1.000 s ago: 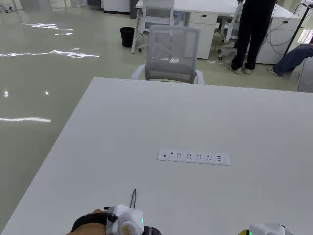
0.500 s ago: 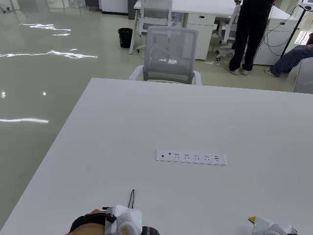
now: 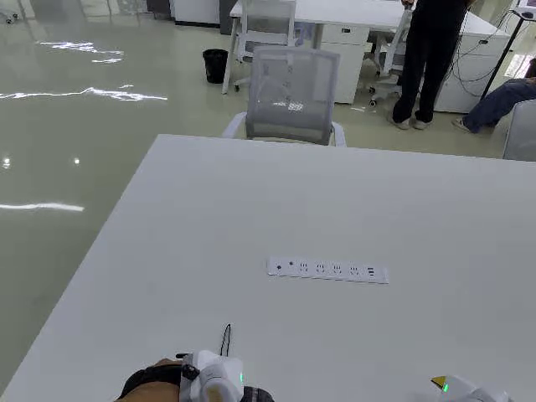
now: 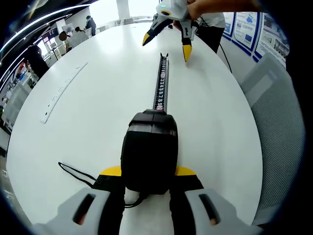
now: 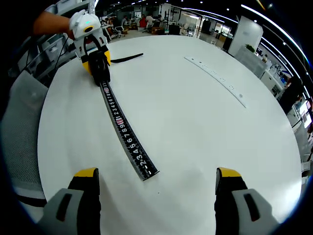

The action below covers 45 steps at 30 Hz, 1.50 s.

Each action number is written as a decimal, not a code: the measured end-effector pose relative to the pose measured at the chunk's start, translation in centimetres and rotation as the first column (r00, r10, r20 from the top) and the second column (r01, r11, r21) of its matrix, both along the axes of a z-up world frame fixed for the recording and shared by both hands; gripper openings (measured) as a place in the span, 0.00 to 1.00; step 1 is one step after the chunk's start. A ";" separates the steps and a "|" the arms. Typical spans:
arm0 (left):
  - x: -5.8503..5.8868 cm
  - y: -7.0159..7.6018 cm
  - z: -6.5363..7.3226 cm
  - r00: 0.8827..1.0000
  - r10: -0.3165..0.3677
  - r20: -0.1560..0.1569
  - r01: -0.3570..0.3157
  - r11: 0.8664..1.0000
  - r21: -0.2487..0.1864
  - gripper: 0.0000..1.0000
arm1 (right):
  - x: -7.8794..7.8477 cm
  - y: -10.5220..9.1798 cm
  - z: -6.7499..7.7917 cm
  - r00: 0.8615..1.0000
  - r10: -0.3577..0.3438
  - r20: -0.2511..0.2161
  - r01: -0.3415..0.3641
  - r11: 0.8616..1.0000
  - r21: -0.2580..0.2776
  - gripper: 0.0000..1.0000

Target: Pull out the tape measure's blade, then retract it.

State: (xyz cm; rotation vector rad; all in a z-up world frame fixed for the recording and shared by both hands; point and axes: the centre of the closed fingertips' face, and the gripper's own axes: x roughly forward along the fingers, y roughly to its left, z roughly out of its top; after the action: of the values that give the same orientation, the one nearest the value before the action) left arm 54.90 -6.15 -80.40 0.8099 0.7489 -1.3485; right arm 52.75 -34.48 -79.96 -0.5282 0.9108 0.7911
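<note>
One black tape measure (image 4: 149, 149) is clamped by its case between the jaws of the left gripper (image 4: 149, 172), low over the white table (image 4: 98, 122) at the near edge. Its blade (image 5: 124, 132) is drawn out and laid flat on the tabletop, running straight from the case toward the right gripper (image 5: 157, 174). The blade's hooked end is seen lying free just ahead of the right gripper, nearer one jaw than the other and touched by neither. The right gripper's jaws are spread wide, and nothing is held between them. A thin black cord (image 4: 73, 170) is trailed from the case across the table beside the left gripper. A white power strip (image 3: 328, 270) is set flat farther out on the table, well apart from the tape measure. Beyond the table's far edge a grey mesh chair (image 3: 289, 88) is placed, and a person in dark clothes (image 3: 431, 59) is seen standing by other desks on the glossy floor.
</note>
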 end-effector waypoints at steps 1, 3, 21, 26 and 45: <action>0.0 0.0 0.1 1.000 0.011 -0.002 -0.011 1.000 -0.006 0.31 | -0.2 0.0 -0.1 1.000 -0.003 0.000 0.003 1.000 0.002 1.00; 0.1 0.2 0.3 1.000 0.021 0.003 -0.021 1.000 -0.011 0.32 | -0.4 0.1 -0.1 1.000 -0.009 0.000 0.009 1.000 0.003 1.00; 0.3 4.5 2.2 0.959 0.276 -0.061 -0.282 0.948 -0.147 0.75 | -1.2 -0.2 0.6 0.996 -0.082 0.022 0.082 0.996 0.035 1.00; -0.4 5.6 2.3 0.943 0.327 -0.066 -0.334 0.928 -0.164 0.81 | -1.6 0.1 1.6 0.994 -0.102 0.033 0.100 0.993 0.061 1.00; -3.3 13.4 4.9 0.799 0.587 -0.132 -0.595 0.738 -0.318 0.99 | -5.4 -1.1 4.6 0.944 -0.301 0.132 0.271 0.940 0.210 1.00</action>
State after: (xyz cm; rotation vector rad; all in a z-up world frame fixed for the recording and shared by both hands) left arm 51.56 7.28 -75.52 0.2275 0.6817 -0.8632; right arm 47.31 -35.59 -75.38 -0.2787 0.7320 0.5524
